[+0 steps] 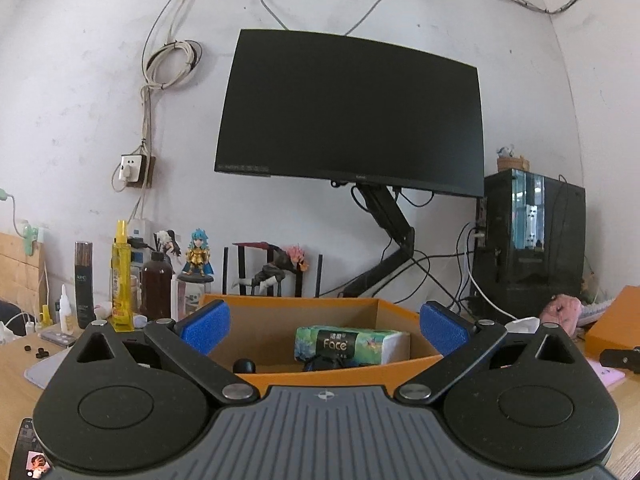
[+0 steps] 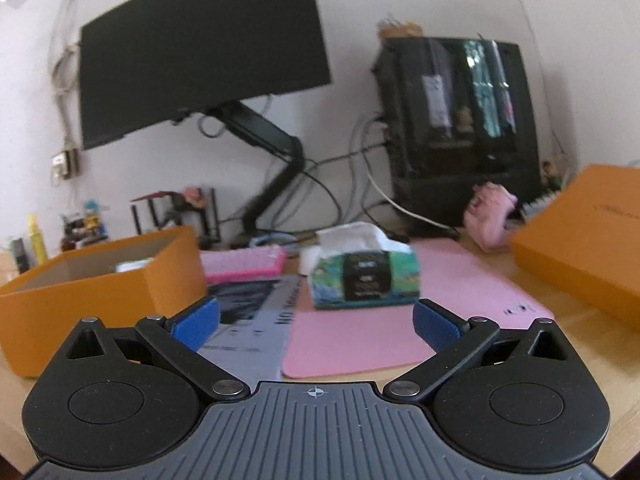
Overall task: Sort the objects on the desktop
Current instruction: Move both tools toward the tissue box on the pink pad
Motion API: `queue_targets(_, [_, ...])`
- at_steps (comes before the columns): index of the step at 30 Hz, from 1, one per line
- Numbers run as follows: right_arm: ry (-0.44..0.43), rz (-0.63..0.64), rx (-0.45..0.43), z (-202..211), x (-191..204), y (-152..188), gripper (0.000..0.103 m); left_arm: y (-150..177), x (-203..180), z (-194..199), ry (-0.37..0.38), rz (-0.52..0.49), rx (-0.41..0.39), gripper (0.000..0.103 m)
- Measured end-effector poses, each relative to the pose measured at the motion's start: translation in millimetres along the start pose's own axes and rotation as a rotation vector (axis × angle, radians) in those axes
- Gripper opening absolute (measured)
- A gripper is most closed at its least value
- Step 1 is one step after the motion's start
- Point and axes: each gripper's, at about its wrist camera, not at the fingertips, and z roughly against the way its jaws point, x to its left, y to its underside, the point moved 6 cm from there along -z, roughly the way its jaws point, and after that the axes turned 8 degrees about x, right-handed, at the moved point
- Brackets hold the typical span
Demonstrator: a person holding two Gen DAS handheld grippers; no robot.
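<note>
An orange box (image 1: 332,376) sits open toward the left edge of the desk (image 2: 592,320), apparently serving as the collecting bin: one tissue pack (image 1: 352,343) already lies inside with some small dark items. The left gripper (image 1: 324,326) hovers at the box's near rim, jaws spread wide and holding nothing. A second tissue pack (image 2: 366,276) stands out on the pink mat (image 2: 360,340) near the desk's middle, just ahead of the right gripper (image 2: 316,320), whose jaws are likewise spread and empty, seemingly lined up to collect it.
</note>
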Motion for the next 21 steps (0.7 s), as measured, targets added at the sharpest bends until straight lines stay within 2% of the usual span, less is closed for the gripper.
queue_targets(3, [0.021, -0.015, 0.023, -6.3, -6.4, 4.6, 0.103, 1.0, -0.9, -0.4, 0.004, 0.005, 0.008, 0.103])
queue_targets(13, [-0.016, 0.048, 0.038, -6.6, 1.6, -1.4, 0.103, 3.9, -6.2, -0.7, 0.007, -0.002, 0.026, 0.103])
queue_targets(16, [-0.041, 0.128, 0.034, -7.7, 5.4, -11.5, 0.103, 5.8, -3.9, -4.4, -0.015, 0.000, 0.029, 0.103])
queue_targets(21, [-0.099, 0.343, 0.019, -6.3, 14.2, -44.8, 0.103, 9.9, 0.6, -12.6, -0.046, 0.028, 0.042, 0.103])
